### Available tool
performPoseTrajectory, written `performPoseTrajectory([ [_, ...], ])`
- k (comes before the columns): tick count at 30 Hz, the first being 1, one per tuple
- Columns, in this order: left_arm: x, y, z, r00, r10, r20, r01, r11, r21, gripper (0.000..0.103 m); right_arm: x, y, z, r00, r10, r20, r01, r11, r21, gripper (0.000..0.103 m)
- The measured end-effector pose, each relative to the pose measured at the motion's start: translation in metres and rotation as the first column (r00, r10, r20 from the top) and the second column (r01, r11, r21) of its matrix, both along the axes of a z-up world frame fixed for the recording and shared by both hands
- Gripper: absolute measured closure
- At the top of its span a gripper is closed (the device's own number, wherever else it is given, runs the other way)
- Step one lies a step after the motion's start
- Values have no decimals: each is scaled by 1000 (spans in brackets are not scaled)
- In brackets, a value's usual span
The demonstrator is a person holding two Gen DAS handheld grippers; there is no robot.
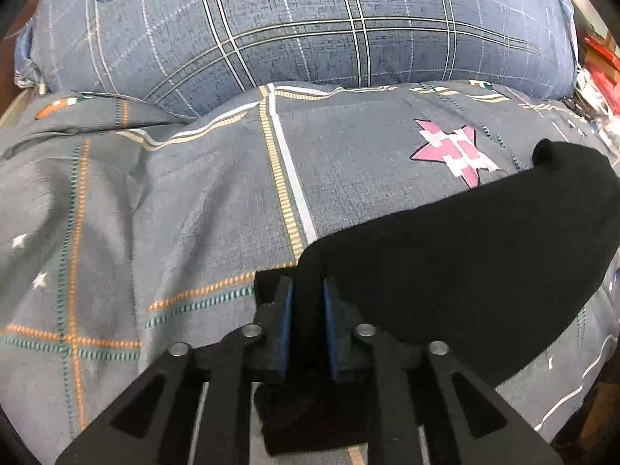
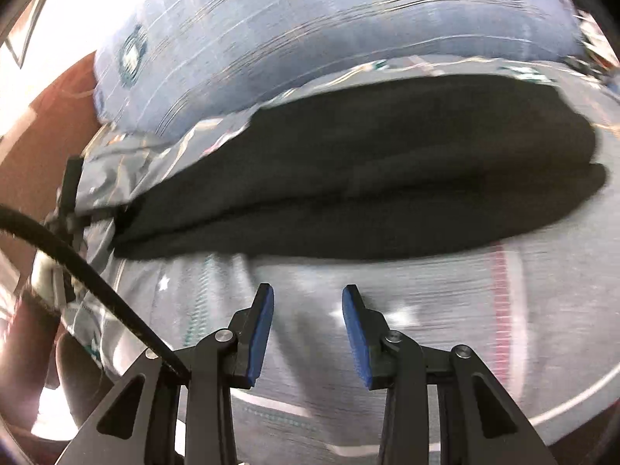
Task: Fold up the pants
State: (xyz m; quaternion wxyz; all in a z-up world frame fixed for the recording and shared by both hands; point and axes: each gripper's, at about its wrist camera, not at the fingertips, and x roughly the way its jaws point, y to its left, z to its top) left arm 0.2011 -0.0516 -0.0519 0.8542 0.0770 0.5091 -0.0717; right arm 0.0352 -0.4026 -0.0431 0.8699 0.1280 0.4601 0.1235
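Note:
The black pants [image 1: 465, 267] lie on a grey patterned bed sheet [image 1: 193, 201], stretching from the lower middle to the right edge in the left wrist view. My left gripper [image 1: 308, 294] is shut on the near left corner of the pants, with black cloth between its blue pads. In the blurred right wrist view the pants [image 2: 368, 178] lie folded in two layers across the middle of the sheet [image 2: 445, 329]. My right gripper [image 2: 308, 302] is open and empty, just short of the pants' near edge.
A large blue plaid pillow [image 1: 310, 23] lies at the head of the bed, behind the pants; it also shows in the right wrist view [image 2: 310, 27]. A black cable [image 2: 77, 255] crosses the lower left there. Red clutter [image 1: 600, 62] sits past the bed's right edge.

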Motion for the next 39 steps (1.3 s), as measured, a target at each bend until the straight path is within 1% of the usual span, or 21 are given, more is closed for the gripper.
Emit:
performPoseTrajectory([
  [2,-9,9,6,999,35,10,-35,999,1,72,-4,-30,9,996,-85,25,85,996,7,53],
  [3,-14,15,9,998,55,18,-55,998,-3,69,-7,-48,15,988,-145,46,145,989,14,51],
  [6,-31,37,22,990,138,38,-137,990,-45,68,-14,-109,27,939,-334,84,329,942,63,48],
  [7,-40,45,28,984,172,43,-168,983,-79,67,-16,-129,30,917,-388,90,382,920,85,47],
  [9,-50,55,35,977,210,42,-202,969,-143,62,-13,-154,34,889,-447,99,439,894,91,47],
  [11,-63,63,42,969,246,31,-233,944,-236,62,-5,-166,38,880,-462,109,454,887,90,46],
  [14,-73,61,45,965,263,9,-245,911,-332,59,15,-171,39,882,-459,103,450,887,98,42],
  [15,-76,57,45,965,261,0,-244,902,-356,59,23,-172,37,884,-460,89,452,887,95,42],
  [18,-80,40,43,971,238,-10,-224,897,-381,59,43,-166,28,892,-451,39,445,889,109,42],
  [19,-82,33,42,974,226,-15,-214,897,-386,58,48,-163,25,897,-443,14,439,892,109,51],
  [20,-85,28,41,976,216,-20,-207,897,-392,58,51,-160,22,903,-429,-5,427,898,110,81],
  [21,-87,22,40,978,207,-22,-199,896,-397,58,51,-159,23,907,-421,-11,419,902,107,90],
  [23,-89,10,38,983,182,-28,-178,897,-406,58,48,-154,31,912,-411,20,406,907,112,92],
  [25,-89,2,37,986,166,-28,-163,899,-407,58,38,-154,44,915,-400,48,390,909,145,93],
  [26,-89,-1,37,987,161,-27,-158,899,-408,58,30,-156,49,915,-398,56,384,907,173,98],
  [29,-90,-4,38,988,155,-21,-149,894,-422,58,8,-166,61,909,-411,70,385,892,238,97],
  [31,-93,-4,37,988,155,-19,-148,892,-428,57,-7,-176,58,901,-431,59,404,879,252,97],
  [34,-94,-1,34,987,160,-25,-156,890,-428,56,-15,-189,32,879,-476,-11,470,863,185,97],
  [36,-96,2,33,985,169,-30,-165,891,-422,56,-13,-192,16,875,-482,-56,484,861,154,97],
  [38,-97,3,33,984,174,-33,-171,889,-424,56,-13,-186,13,861,-505,-53,508,855,105,89],
  [39,-97,4,34,985,171,-32,-169,889,-426,54,-14,-182,18,853,-522,-33,522,849,80,87],
])
